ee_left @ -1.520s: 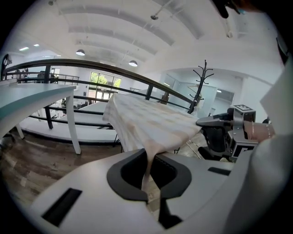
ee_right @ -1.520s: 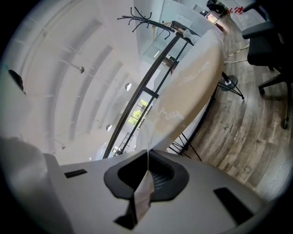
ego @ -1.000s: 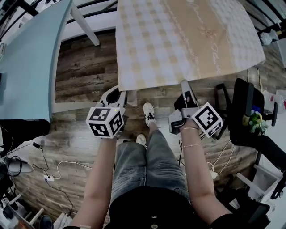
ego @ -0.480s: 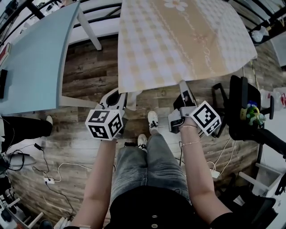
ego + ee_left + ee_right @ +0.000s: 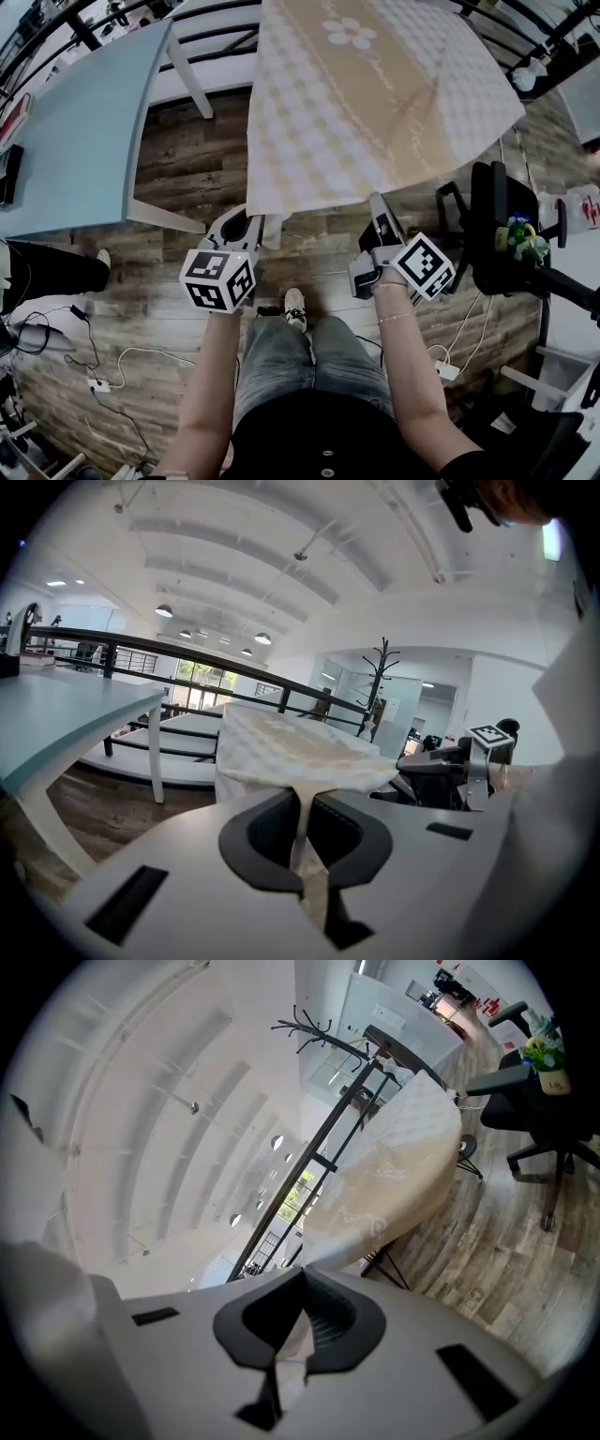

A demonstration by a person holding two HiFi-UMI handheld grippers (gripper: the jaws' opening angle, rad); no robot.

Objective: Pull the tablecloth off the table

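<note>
Tablecloth (image 5: pixel 375 103) edge inside left hand-held gripper (image 5: pixel 253 221), right hand-held gripper (image 5: pixel 379 208)

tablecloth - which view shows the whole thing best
The head view: it looks down on nearly all the checked tablecloth, flower print included. The left gripper view shows it edge-on, a corner pinched in its jaws; the right gripper view shows just a draped side.
</note>
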